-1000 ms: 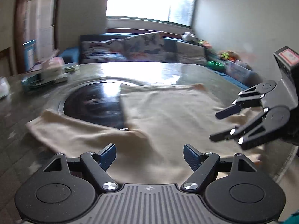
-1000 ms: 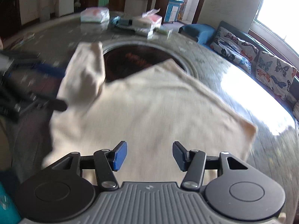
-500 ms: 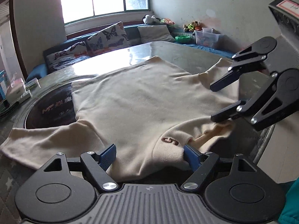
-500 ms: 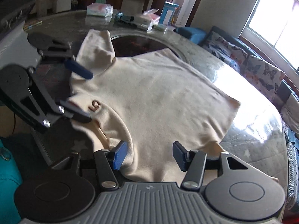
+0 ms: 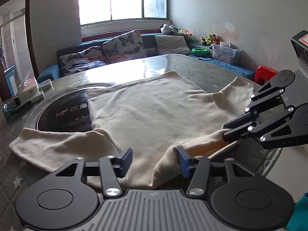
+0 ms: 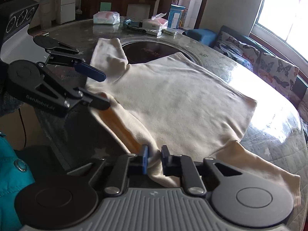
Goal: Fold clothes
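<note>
Sweater (image 5: 154, 111) flat on desk (image 5: 202, 71), collar at near edge. Right gripper (image 6: 155, 158) jaws pinch collar; left gripper (image 5: 155, 159) jaws wide. 1-sided lift could skew fabric.

Two handheld grippers work low at the near edge of the tabletop. The right gripper (image 6: 155, 158) has its blue-padded fingers (image 6: 145, 158) drawn close together, pinching a fold of cream cloth between them. The left gripper (image 5: 155, 158) has its fingers spread wide, one blue pad (image 5: 182, 160) touching the cloth beside it; seen from the right wrist view, its upper finger is raised clear and its lower finger rests on the fabric.
</note>
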The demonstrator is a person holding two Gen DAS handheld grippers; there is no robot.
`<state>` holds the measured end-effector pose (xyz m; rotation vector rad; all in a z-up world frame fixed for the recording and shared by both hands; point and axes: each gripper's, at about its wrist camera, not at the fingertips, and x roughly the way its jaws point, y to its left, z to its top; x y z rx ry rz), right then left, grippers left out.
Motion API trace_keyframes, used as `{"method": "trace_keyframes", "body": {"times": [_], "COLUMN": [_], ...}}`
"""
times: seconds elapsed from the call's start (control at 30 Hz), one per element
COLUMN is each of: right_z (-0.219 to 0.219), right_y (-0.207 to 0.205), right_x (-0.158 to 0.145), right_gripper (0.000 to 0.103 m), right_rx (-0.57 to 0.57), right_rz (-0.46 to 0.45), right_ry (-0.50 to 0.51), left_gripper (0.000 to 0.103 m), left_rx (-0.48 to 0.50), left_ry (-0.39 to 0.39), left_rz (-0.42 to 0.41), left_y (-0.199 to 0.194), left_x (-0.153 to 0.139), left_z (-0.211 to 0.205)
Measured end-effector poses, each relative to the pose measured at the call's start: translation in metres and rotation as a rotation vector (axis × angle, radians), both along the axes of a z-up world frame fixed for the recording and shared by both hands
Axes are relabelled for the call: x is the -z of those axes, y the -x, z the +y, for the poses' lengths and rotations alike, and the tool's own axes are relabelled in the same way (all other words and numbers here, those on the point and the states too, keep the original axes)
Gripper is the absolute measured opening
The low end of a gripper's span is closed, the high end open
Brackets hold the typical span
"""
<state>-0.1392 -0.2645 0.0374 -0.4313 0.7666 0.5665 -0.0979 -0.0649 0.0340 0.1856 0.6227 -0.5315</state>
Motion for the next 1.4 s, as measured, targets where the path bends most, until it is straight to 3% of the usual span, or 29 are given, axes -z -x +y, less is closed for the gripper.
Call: {"method": "trace_keyframes", "body": {"times": [0.2,0.33,0.5,0.63,0.8,0.9,1.17,1.33,1.4], "right_z": [-0.004,-0.005,-0.008,0.001,0.014,0.019,0.045,0.063,0.065], "right_y": [0.002,0.005,-0.007,-0.017,-0.016,-0.015,-0.028,-0.029,-0.028], "right_x": [-0.004,-0.008,-0.024,-0.012,0.005,0.000,-0.004,0.009,0.006], "right_gripper": [0.010,0.017,0.017,0.017,0.017,0.017,0.017,0.017,0.017], "right_rx": [-0.038,-0.066,-0.024,-0.012,-0.052,-0.080,-0.142,-0.199,-0.205], "right_rz": [0.034,0.052,0.011,0.012,0.037,0.011,-0.007,0.021,0.016], "right_ry": [-0.010,-0.014,-0.083,-0.068,-0.017,-0.001,-0.062,-0.044,-0.044], "left_gripper": [0.048,0.048,0.047,0.045,0.045,0.045,0.049,0.066,0.068], "left_rx": [0.055,0.091,0.072,0.057,0.111,0.113,0.005,-0.242,-0.354], "left_ry": [-0.005,-0.004,0.056,0.074,0.018,-0.001,0.043,0.018,0.009], "left_rz": [0.015,-0.014,-0.032,-0.004,0.032,0.043,0.029,0.023,0.023], "left_y": [0.005,0.014,0.011,0.001,0.001,0.002,-0.002,-0.028,-0.040], "left_x": [0.003,-0.004,-0.016,-0.010,0.007,0.012,-0.001,-0.007,-0.008], "left_z": [0.005,0.012,0.018,0.010,-0.002,-0.002,0.030,0.067,0.083]}}
